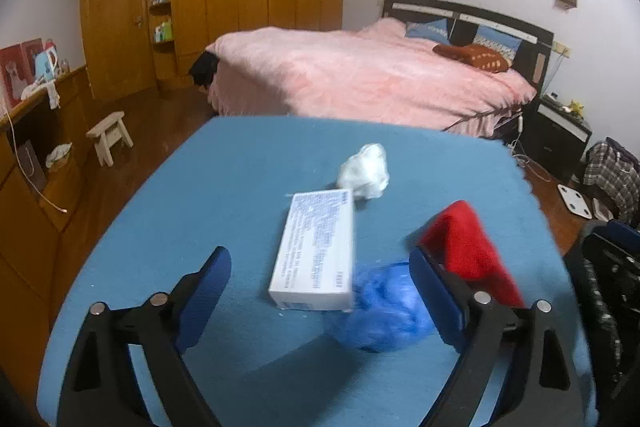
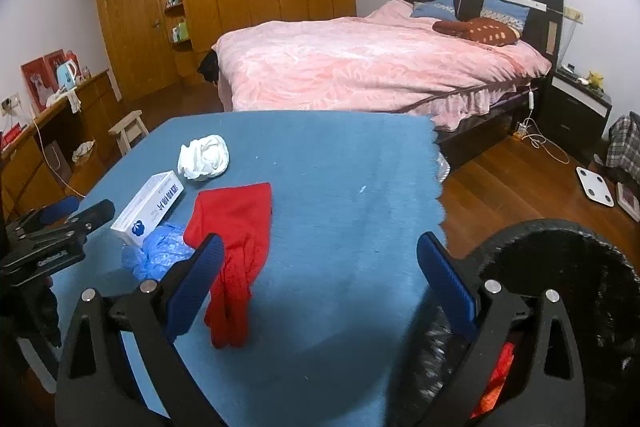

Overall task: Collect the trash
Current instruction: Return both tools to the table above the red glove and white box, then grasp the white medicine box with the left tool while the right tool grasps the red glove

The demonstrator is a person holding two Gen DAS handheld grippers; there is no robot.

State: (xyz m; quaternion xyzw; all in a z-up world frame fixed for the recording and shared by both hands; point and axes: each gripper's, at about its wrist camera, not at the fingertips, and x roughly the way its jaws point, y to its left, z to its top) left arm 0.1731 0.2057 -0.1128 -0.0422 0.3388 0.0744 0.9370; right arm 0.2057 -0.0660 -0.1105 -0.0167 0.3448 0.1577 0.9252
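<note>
Four pieces of trash lie on the blue-covered table (image 2: 340,187), all toward its left side in the right wrist view. Leftmost is the white cardboard box (image 2: 148,205) with blue print, lying flat near the left edge. Touching its near end is a crumpled blue plastic glove (image 2: 158,253). Beyond the box, toward the far edge, sits a white crumpled wad (image 2: 204,157), just beside the box's far end. Next comes a red glove (image 2: 236,243), spread flat with its fingers pointing to the near edge, its side touching the blue one.

The left claw (image 1: 320,275) hovers over the near part of the table, spread wide and holding nothing; the box's near end and the blue glove lie between its fingers. The right claw (image 2: 320,259) is likewise wide open and empty, over bare cloth right of the red glove. At the right, past the table's edge, stands a black bin (image 2: 560,287).
</note>
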